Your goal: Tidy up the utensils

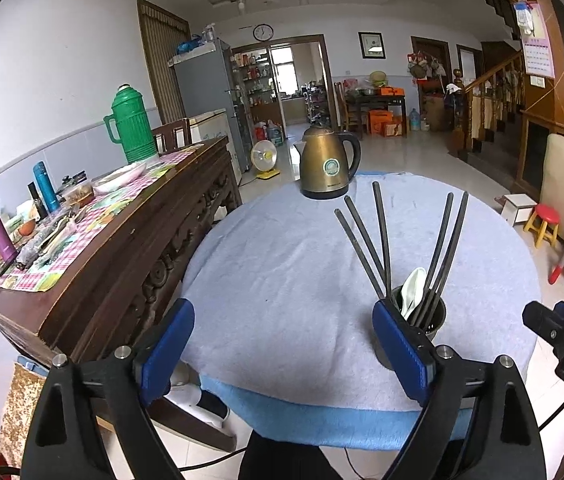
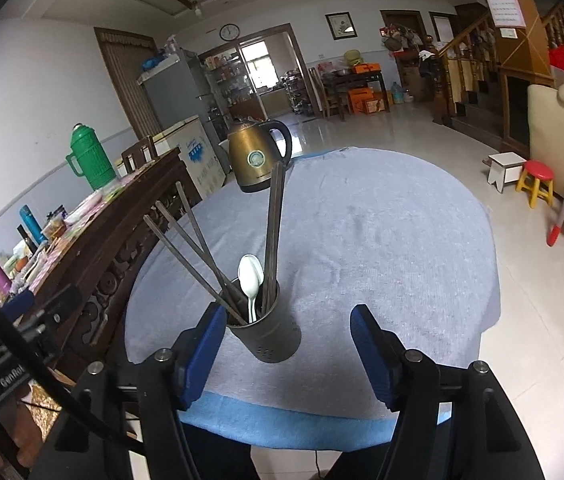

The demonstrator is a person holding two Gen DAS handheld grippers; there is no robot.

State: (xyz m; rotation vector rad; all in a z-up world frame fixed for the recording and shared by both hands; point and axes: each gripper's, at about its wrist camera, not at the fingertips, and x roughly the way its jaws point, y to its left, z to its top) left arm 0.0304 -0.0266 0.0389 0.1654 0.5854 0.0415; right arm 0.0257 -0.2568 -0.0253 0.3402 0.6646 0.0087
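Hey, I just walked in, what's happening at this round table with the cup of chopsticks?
A person is tidying utensils with a handheld tool in each hand. The chopsticks and white spoons already stand in the metal holder on the blue-covered table. The left tool and the right tool are both open and hold nothing; the holder sits near the right tool's left pad. A brass-coloured kettle stands at the far edge.
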